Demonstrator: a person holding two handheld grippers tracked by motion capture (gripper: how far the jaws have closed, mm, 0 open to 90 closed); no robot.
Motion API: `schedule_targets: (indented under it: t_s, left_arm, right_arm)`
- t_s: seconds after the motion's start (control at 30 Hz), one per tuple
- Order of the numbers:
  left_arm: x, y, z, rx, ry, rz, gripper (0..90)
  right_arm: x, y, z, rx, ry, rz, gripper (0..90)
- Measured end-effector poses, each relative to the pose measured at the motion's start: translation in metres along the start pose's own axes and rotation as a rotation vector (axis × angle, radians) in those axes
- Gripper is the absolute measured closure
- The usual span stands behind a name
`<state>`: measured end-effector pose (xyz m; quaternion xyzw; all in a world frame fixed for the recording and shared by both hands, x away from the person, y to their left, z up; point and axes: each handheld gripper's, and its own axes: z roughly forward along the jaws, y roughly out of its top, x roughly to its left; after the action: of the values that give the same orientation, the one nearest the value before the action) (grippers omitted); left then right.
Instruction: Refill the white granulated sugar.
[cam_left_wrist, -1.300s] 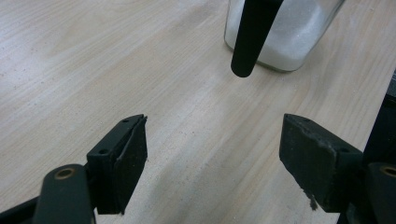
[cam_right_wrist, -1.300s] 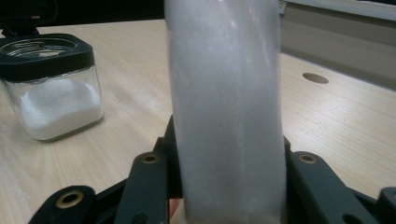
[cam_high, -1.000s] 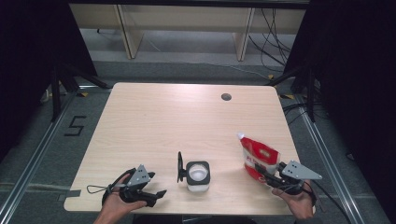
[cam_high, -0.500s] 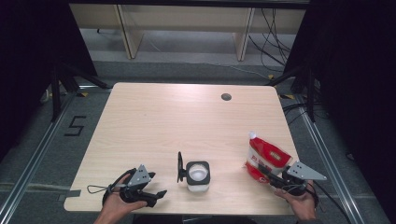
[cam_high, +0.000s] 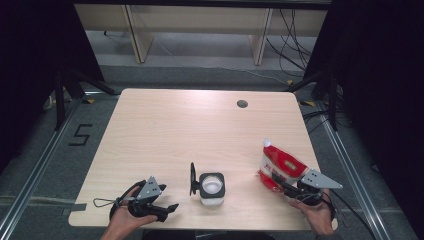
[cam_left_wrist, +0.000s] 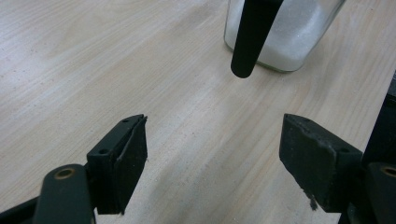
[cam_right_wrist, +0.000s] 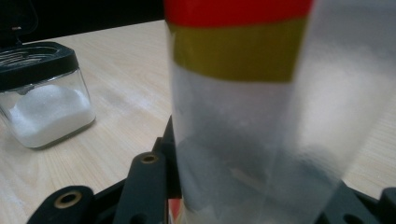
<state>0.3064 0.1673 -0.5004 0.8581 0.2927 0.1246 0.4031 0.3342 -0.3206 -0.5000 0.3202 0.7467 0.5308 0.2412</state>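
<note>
A red and white pouch (cam_high: 278, 167) with a clear lower part stands tilted near the table's front right. My right gripper (cam_high: 292, 186) is shut on its bottom end, and up close the pouch (cam_right_wrist: 261, 107) shows red and yellow bands. A square glass jar (cam_high: 212, 188) of white powder sits at front centre, its black lid (cam_high: 192, 179) flipped open to the left. The same jar (cam_right_wrist: 39, 93) appears at the left of the right gripper view. My left gripper (cam_high: 167, 209) rests open on the table left of the jar (cam_left_wrist: 280, 32), its jaws wide apart around bare wood.
The light wooden table (cam_high: 175, 130) has a round cable hole (cam_high: 242, 104) at the back right. Dark curtains flank both sides, and shelving legs and cables lie on the floor behind.
My right gripper shifted right and slightly toward the front edge with the pouch, which now stands more upright. The left gripper and jar have stayed put.
</note>
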Motion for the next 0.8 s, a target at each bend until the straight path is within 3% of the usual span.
schedule_targets:
  t_s: [0.1, 0.17, 0.23, 0.33, 0.4, 0.43, 0.47, 0.53, 0.57, 0.6, 0.67, 0.73, 0.8]
  left_arm:
    - [0.000, 0.000, 0.000, -0.001, -0.001, -0.003, 23.0]
    - [0.000, 0.000, 0.000, -0.001, 0.000, -0.001, 23.0]
    - [0.000, 0.000, 0.000, -0.002, 0.001, -0.001, 23.0]
    - [0.000, 0.000, 0.000, -0.001, -0.001, -0.004, 23.0]
    - [0.000, 0.000, 0.000, -0.003, 0.002, -0.003, 23.0]
    - [0.002, 0.001, 0.000, -0.004, 0.007, 0.018, 23.0]
    - [0.000, 0.000, -0.001, -0.004, 0.003, -0.008, 23.0]
    - [0.001, 0.000, -0.001, -0.009, 0.007, -0.003, 23.0]
    - [0.001, 0.000, -0.001, -0.015, 0.012, -0.010, 23.0]
    - [0.001, 0.000, -0.001, -0.013, 0.006, -0.008, 23.0]
    - [0.001, 0.001, -0.002, -0.018, 0.006, -0.018, 23.0]
    - [0.001, 0.001, -0.002, -0.021, 0.005, -0.016, 23.0]
    - [0.002, 0.002, -0.003, -0.019, 0.003, -0.005, 22.9]
  right_arm:
    - [0.002, 0.001, -0.001, -0.006, 0.012, 0.028, 60.3]
    - [0.002, 0.001, -0.002, -0.010, 0.002, 0.003, 58.7]
    - [0.005, 0.001, -0.005, 0.007, 0.000, 0.032, 56.7]
    - [0.004, 0.001, -0.006, 0.000, -0.009, 0.019, 54.0]
    - [0.005, 0.002, -0.008, 0.007, -0.007, 0.038, 49.7]
    - [0.005, 0.002, -0.008, 0.001, -0.015, 0.042, 47.5]
    - [0.005, 0.003, -0.009, 0.007, -0.024, 0.043, 45.4]
    - [0.005, 0.003, -0.011, -0.003, -0.020, 0.049, 41.0]
    - [0.006, 0.004, -0.013, -0.002, -0.033, 0.083, 37.9]
    - [0.004, 0.004, -0.014, 0.002, -0.039, 0.062, 34.8]
    - [0.005, 0.005, -0.018, -0.012, -0.048, 0.111, 32.7]
    - [0.005, 0.005, -0.021, -0.021, -0.068, 0.103, 29.1]
    - [0.005, 0.006, -0.027, 0.006, -0.095, 0.084, 27.5]
